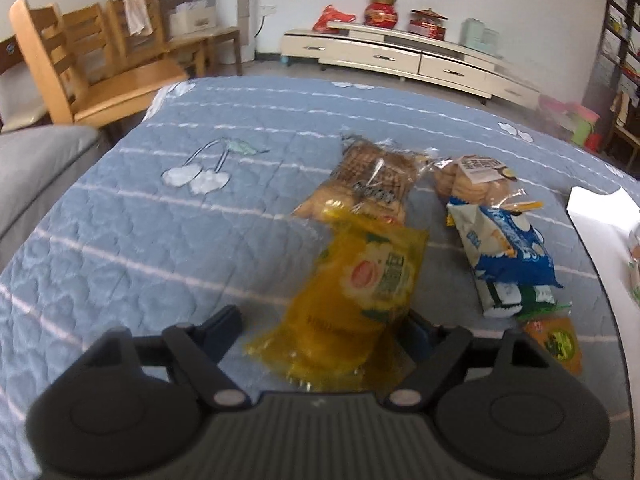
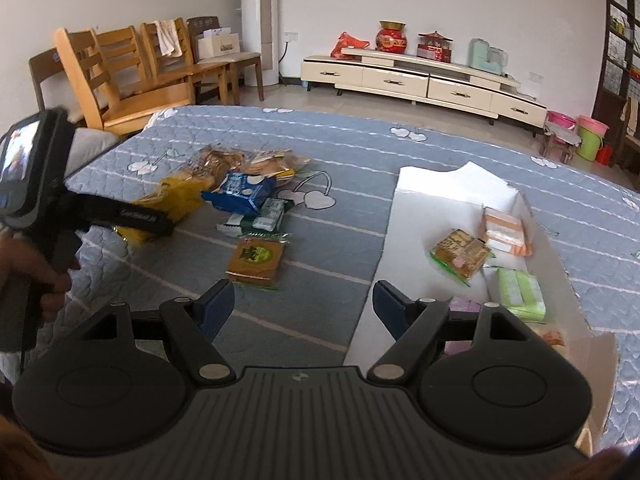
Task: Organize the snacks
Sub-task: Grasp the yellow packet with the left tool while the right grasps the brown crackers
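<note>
The white box (image 2: 404,216) at the quilt's (image 1: 120,220) right side already holds several packets. A loose pile remains mid-quilt: the yellow packet (image 1: 360,292), a blue bag (image 2: 240,192) and an orange packet (image 2: 256,258). The left gripper (image 1: 324,332) straddles the yellow packet, jaws not visibly pressing it; the right gripper (image 2: 304,304) gapes empty

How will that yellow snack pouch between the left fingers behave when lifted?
Likely floppy: the yellow pouch is soft crinkled film, so the free end may sag. Its glossy wrapper could slip. It probably weighs little, being a small single pack.
</note>
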The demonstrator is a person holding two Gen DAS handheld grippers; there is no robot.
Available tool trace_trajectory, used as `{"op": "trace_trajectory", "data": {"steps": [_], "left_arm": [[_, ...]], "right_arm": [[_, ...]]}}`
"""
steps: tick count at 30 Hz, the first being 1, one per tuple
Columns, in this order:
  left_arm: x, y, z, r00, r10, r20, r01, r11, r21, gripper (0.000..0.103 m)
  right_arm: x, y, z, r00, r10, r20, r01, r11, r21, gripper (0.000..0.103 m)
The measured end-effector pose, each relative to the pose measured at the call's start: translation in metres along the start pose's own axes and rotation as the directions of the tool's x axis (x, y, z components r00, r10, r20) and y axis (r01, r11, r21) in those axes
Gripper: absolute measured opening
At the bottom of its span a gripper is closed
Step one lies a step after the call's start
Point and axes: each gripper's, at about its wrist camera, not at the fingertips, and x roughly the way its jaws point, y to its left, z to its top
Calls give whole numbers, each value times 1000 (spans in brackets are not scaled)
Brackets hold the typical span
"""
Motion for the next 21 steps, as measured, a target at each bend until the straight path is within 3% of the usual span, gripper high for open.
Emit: {"op": "trace_trajectory", "data": {"steps": [2, 4, 6, 8, 18, 21], "left_arm": [[6, -5, 4, 1000, -5, 8, 4, 1000, 17, 84], [11, -9, 4, 1000, -6, 19, 5, 999, 46, 77], [8, -13, 4, 999, -10, 39, 7, 997, 76, 52], [4, -13, 4, 999, -29, 40, 25, 996, 82, 43], [-37, -4, -8, 996, -29, 89, 26, 999, 40, 40], [-48, -2, -13, 995, -38, 90, 36, 999, 20, 40]], "right_arm": [[3, -1, 1, 1000, -2, -7, 2, 1000, 3, 97], [8, -3, 3, 1000, -1, -15, 1, 1000, 17, 97], [15, -4, 5, 1000, 3, -25, -2, 1000, 30, 97], [22, -3, 8, 999, 12, -35, -10, 999, 39, 97], [92, 24, 25, 992, 60, -114, -52, 996, 73, 96], [111, 30, 28, 988, 43, -148, -31, 997, 77, 81]]}}
